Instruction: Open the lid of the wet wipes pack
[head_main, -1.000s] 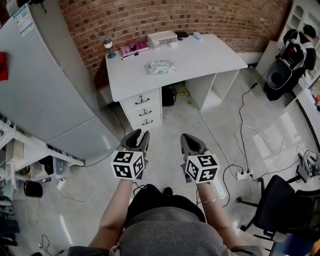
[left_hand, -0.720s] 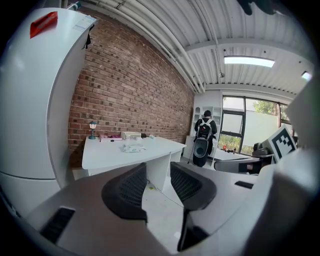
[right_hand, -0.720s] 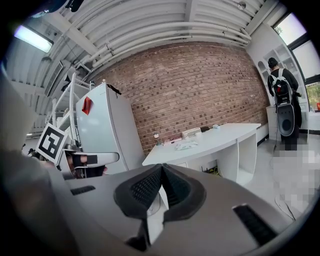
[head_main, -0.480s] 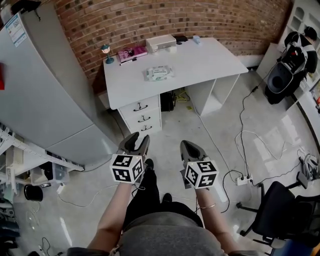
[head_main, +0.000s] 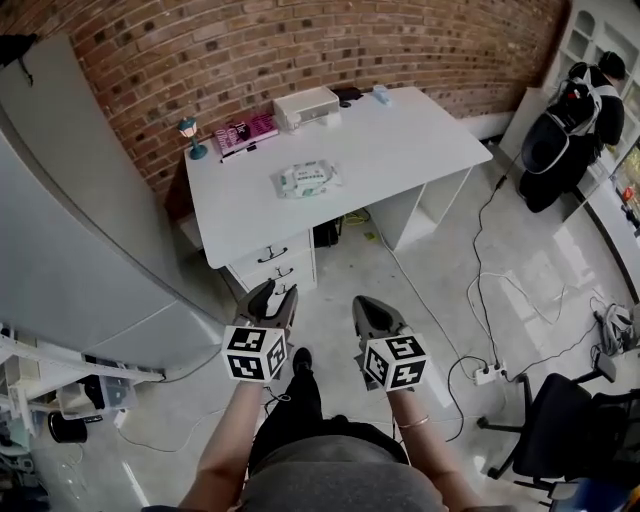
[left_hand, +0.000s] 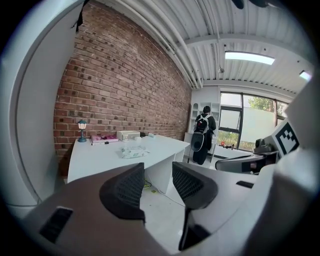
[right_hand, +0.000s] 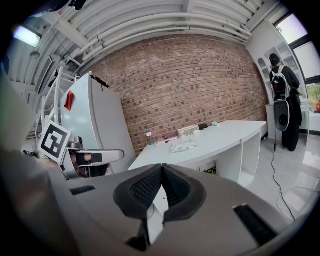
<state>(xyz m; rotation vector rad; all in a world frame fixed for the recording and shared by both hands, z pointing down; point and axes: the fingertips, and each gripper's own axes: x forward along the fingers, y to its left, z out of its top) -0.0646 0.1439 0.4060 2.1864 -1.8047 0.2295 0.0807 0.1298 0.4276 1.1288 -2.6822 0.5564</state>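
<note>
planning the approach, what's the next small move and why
Probably step closer to the white desk until the wet wipes pack is reachable: both grippers hang above the floor short of it, the left gripper opening with nothing between its fingers, the right gripper shut and empty.

Red brick wall (head_main: 300, 50), white desk (head_main: 400, 150), pale glossy floor (head_main: 470, 300)

- The wet wipes pack (head_main: 308, 179) is a flat, pale soft packet with green print, lying label up on the white desk (head_main: 420, 150).
- Its lid looks shut, though it is too small to be sure.
- It lies well ahead of the left gripper's (head_main: 275, 295) opening jaws, which have nothing between them, and of the right gripper's (head_main: 366, 306) closed ones, touching neither.
</note>
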